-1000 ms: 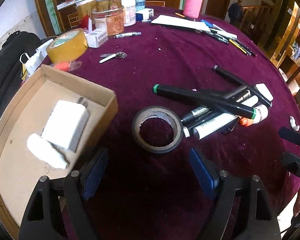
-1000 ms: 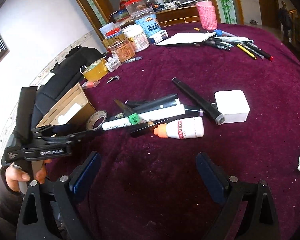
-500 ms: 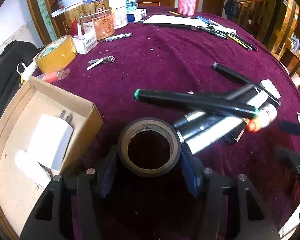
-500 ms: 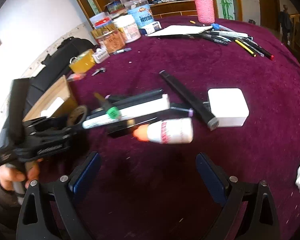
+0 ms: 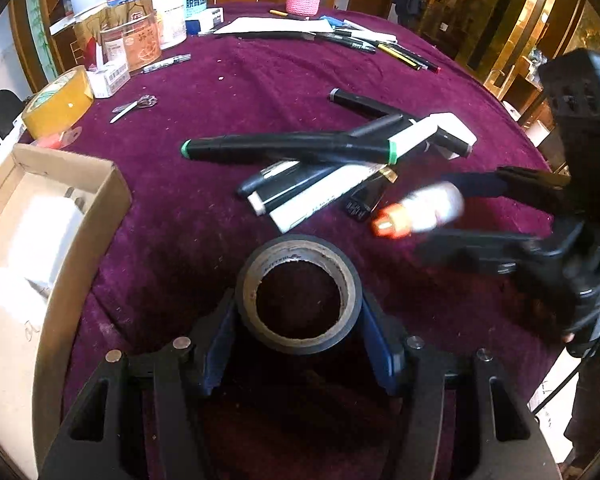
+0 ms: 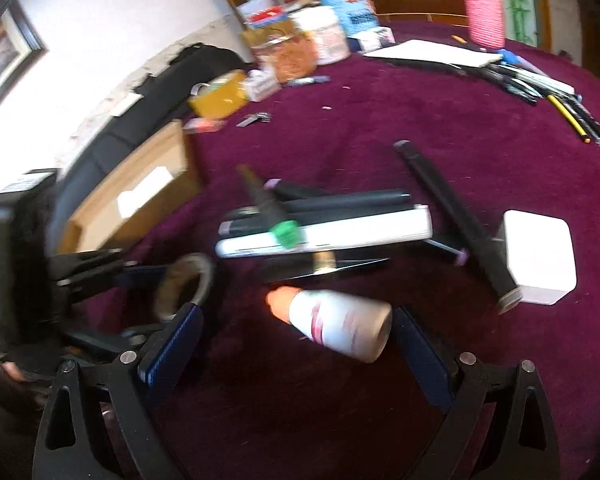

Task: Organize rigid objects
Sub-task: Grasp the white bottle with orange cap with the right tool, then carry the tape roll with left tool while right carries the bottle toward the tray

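The left gripper (image 5: 298, 320) clenches the light, stiff tape roll (image 5: 298, 294) across its outer rim, while the right gripper (image 6: 296, 350) hangs released around the smooth, slippery-looking white bottle (image 6: 338, 324), the cardboard box (image 5: 40, 216) at nine o'clock

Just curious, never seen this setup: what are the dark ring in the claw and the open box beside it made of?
Dark ring: looks like a matte black tape roll on a brownish cardboard core. Open box: plain brown cardboard, with raw folded edges.

In the left wrist view, a tape roll (image 5: 298, 294) is sitting at six o'clock between the left gripper's (image 5: 300, 320) fingers. A cardboard box (image 5: 40, 240) is lying at nine o'clock, holding a charger (image 5: 48, 224). A pile of markers (image 5: 320, 160) is lying toward twelve o'clock, a small bottle (image 5: 420, 210) at two o'clock.
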Motion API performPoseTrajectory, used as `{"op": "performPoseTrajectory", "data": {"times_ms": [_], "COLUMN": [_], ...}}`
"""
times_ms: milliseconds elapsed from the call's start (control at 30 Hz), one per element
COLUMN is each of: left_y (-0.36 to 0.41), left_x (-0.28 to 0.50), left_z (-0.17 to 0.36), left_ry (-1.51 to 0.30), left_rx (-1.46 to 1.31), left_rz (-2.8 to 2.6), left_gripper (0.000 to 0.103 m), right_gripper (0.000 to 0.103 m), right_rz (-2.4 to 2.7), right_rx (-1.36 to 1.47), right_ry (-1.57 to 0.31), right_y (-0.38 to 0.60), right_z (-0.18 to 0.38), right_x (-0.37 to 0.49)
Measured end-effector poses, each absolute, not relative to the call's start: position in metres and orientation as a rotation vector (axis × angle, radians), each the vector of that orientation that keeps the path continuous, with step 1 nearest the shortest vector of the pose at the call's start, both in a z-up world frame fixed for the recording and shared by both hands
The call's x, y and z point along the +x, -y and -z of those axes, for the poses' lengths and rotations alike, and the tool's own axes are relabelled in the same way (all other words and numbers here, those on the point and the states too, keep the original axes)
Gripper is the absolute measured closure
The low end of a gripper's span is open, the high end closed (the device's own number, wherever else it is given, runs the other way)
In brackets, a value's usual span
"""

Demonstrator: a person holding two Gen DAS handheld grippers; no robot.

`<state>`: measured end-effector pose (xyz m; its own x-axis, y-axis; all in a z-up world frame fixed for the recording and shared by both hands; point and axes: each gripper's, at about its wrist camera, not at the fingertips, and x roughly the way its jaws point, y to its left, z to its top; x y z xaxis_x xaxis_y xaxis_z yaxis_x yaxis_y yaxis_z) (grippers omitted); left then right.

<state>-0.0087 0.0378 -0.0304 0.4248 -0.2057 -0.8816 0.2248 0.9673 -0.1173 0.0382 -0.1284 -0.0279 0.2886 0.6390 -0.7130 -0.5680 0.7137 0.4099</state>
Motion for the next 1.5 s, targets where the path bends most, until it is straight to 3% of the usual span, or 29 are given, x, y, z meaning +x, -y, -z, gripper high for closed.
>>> {"op": "performPoseTrajectory", "data": {"times_ms": [267,367,500,567,600,1000,1067,1133,1500], "left_y": [-0.048,-0.050,-0.052,-0.052,-0.052,-0.050,-0.050,-0.050,-0.050], "left_x": [-0.017,-0.017,-0.017,-0.016,-0.016,-0.017,-0.017,-0.017,-0.009], "left_z": [0.028,0.030,0.030,0.031,0.031,0.031,0.031,0.031,0.017], "left_ry": [-1.105,-1.108,-1.110,-1.110,-1.110,-1.108,-1.105,-1.103,-1.070], "left_rx": [0.003,0.003,-0.001,0.002,0.004,0.007,0.008,0.004,-0.032], "left_rz": [0.255,0.251,0.252,0.249,0.247,0.228,0.228,0.223,0.179], "left_gripper": [0.045,0.045,0.045,0.045,0.045,0.045,0.045,0.045,0.045], "right_gripper": [0.007,0.023,0.030,0.045,0.047,0.048,0.063,0.071,0.073], "right_rz": [-0.752,-0.745,-0.752,-0.746,-0.755,-0.788,-0.766,-0.746,-0.716], "right_rx": [0.033,-0.003,-0.073,-0.117,-0.121,-0.182,-0.195,-0.189,-0.088], "right_ry": [-0.985,-1.007,-1.016,-1.017,-1.021,-1.014,-1.024,-1.006,-0.955], "right_y": [0.129,0.126,0.121,0.115,0.113,0.088,0.086,0.089,0.096], "right_z": [0.027,0.032,0.034,0.033,0.032,0.027,0.033,0.034,0.024], "right_x": [0.034,0.033,0.019,0.012,0.009,0.005,0.007,0.007,0.006]}}
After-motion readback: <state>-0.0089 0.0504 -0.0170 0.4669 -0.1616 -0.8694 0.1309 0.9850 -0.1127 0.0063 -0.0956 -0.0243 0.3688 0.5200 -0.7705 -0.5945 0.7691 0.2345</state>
